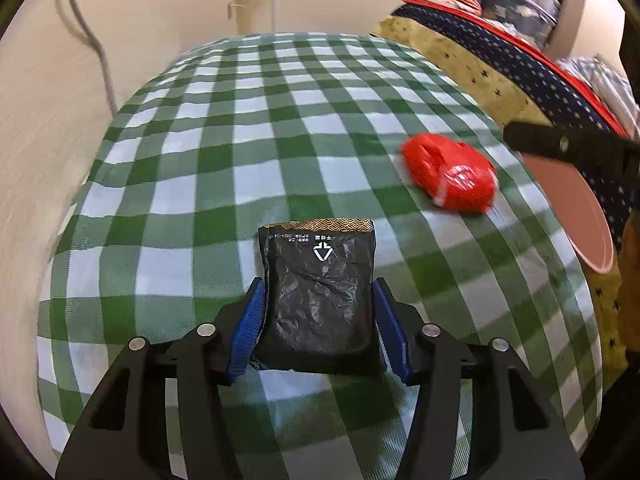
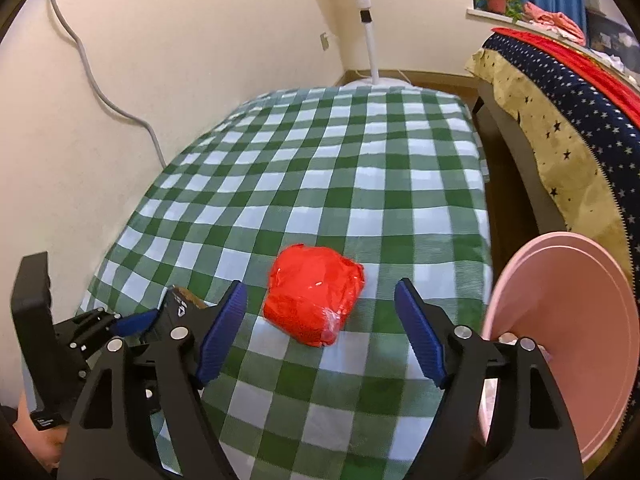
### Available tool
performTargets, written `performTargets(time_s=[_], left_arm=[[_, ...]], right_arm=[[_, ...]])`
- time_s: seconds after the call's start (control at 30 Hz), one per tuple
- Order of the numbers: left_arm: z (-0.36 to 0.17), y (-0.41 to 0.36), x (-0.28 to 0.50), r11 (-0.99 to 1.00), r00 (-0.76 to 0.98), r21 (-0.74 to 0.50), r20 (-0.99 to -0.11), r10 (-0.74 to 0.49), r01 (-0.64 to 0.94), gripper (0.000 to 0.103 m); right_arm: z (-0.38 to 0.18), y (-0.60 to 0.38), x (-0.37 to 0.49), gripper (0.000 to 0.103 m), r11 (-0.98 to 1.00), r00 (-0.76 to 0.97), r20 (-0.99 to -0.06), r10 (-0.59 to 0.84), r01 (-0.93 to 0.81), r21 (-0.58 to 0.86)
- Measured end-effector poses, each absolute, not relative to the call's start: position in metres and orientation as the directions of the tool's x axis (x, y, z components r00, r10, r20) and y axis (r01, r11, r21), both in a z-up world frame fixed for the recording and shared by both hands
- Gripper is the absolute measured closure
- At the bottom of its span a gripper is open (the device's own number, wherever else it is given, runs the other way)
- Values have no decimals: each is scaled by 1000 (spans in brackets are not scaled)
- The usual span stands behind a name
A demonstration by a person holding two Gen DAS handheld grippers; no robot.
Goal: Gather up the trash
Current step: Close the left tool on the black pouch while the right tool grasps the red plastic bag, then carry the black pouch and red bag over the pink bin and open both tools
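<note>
A black crinkled snack packet (image 1: 318, 300) is held between the blue pads of my left gripper (image 1: 318, 296), just above the green checked cloth (image 1: 248, 128). A red crumpled plastic bag (image 1: 450, 176) lies on the cloth to the right of it. In the right wrist view my right gripper (image 2: 320, 292) is open, its fingers on either side of the red bag (image 2: 314, 300), slightly short of it. My left gripper with the black packet (image 2: 180, 306) shows at the lower left there.
A pink bin (image 2: 560, 340) stands at the table's right edge, also seen in the left wrist view (image 1: 572, 216). A bed with a starred cover (image 2: 560, 120) lies to the right. A fan pole (image 2: 368, 32) and a grey cable (image 2: 100, 92) are by the wall.
</note>
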State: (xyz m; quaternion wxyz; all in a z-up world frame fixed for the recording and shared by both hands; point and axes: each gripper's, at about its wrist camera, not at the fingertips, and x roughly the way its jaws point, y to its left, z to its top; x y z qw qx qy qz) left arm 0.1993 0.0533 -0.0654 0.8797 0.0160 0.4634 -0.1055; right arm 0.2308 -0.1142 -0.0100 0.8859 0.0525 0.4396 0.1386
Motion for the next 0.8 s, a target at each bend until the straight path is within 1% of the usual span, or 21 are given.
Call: performTargets(time_s=[0.07,0.57,0.63,0.67,0.8], left_arm=[[-66,54,202,980,555,-74,-815,-166,184,50],[-65,59,215,985,570,-86,-806,-158,152,50],[-65,59,215,984,569,-88,-806,-160,152,50],[-65,59,214,984,570,-89,-806,-160,151,50],[-66,59,214,985,570,-89,-806,-159,150,51]], right_arm=[[-15,-108,235,21,958,569,-772,283,-202,202],[-45,-86,256,21,967,513,-825,237,-207,149],[-48,-83,256,26,969,506,-833,225,-210,133],[-50,-82,257,33,970,499,-840,213,-208,122],[-51,-81,257,38,970,501,-838,214,-212,121]])
